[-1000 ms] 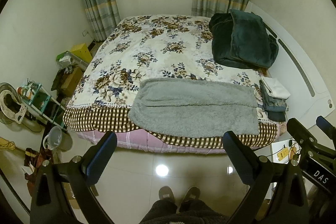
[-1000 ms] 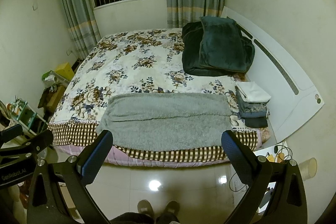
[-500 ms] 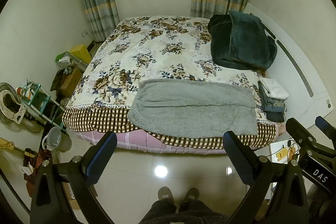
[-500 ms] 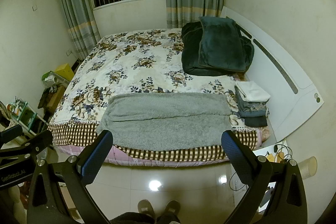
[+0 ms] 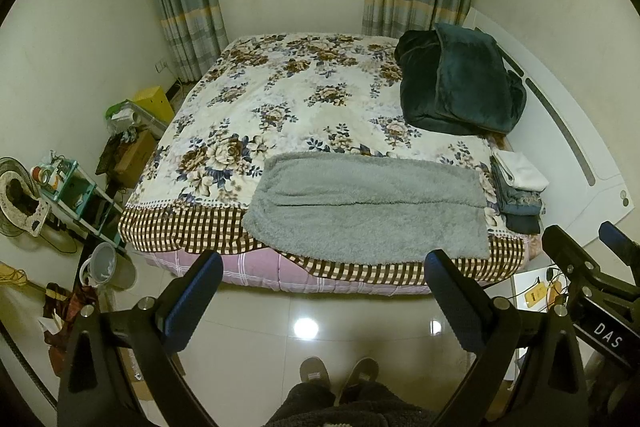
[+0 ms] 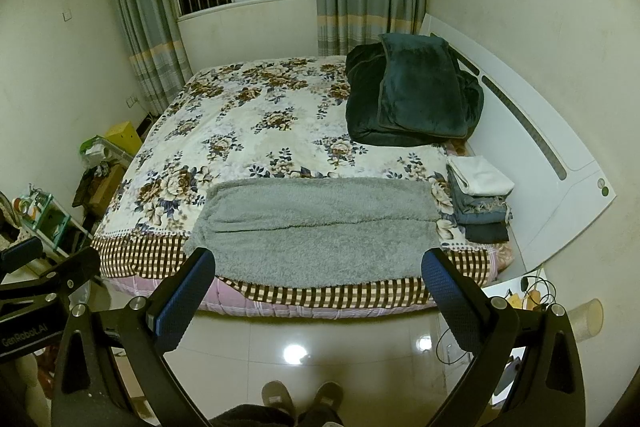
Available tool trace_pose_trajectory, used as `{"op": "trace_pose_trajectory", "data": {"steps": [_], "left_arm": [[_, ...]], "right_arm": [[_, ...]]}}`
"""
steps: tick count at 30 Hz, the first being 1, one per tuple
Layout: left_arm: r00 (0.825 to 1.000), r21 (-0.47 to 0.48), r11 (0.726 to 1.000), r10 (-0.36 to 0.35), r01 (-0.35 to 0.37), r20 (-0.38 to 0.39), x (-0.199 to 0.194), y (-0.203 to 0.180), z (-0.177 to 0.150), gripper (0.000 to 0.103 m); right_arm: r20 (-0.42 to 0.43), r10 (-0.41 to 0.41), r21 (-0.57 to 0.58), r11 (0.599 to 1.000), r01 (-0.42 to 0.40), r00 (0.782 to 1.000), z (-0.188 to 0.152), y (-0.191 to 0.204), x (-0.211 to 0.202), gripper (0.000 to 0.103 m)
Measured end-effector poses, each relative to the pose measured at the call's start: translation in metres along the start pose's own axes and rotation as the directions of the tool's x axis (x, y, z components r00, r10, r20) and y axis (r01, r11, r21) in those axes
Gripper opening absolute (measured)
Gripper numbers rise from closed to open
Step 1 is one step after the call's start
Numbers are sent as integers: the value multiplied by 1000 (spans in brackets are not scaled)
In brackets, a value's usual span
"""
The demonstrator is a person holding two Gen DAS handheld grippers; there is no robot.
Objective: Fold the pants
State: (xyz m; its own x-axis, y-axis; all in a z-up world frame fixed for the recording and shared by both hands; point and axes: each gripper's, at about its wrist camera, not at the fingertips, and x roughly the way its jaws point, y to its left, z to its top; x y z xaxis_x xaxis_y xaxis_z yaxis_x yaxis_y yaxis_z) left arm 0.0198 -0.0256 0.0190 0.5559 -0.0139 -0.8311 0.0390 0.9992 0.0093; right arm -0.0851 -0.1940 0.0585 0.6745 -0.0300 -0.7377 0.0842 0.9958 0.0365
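Observation:
Grey fleece pants [image 5: 368, 207] lie spread flat across the near edge of the bed, legs side by side, running left to right; they also show in the right wrist view [image 6: 320, 227]. My left gripper [image 5: 324, 303] is open and empty, held above the floor in front of the bed, well short of the pants. My right gripper [image 6: 320, 303] is open and empty too, at about the same distance. The right gripper's body [image 5: 592, 291] shows at the right of the left wrist view.
The bed [image 5: 280, 107] has a floral cover. A folded dark green blanket [image 5: 460, 87] lies at its far right. A stack of folded clothes [image 5: 518, 195] sits right of the pants. Shelf, bin [image 5: 106, 265] and boxes stand left. Slippered feet [image 5: 340, 375] stand on the tiled floor.
Both views have shifted only slightly; the grippers stay open and the pants have not moved.

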Motion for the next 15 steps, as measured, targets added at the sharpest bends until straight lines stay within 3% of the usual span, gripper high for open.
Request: {"op": "trace_pose_trajectory", "data": {"steps": [15], "left_arm": [[1000,-1,1000,-3,3,2,-2,-4,7,103]], "right_arm": [[6,-2,1,1000,2,1000,11,-1,-18,103]]}}
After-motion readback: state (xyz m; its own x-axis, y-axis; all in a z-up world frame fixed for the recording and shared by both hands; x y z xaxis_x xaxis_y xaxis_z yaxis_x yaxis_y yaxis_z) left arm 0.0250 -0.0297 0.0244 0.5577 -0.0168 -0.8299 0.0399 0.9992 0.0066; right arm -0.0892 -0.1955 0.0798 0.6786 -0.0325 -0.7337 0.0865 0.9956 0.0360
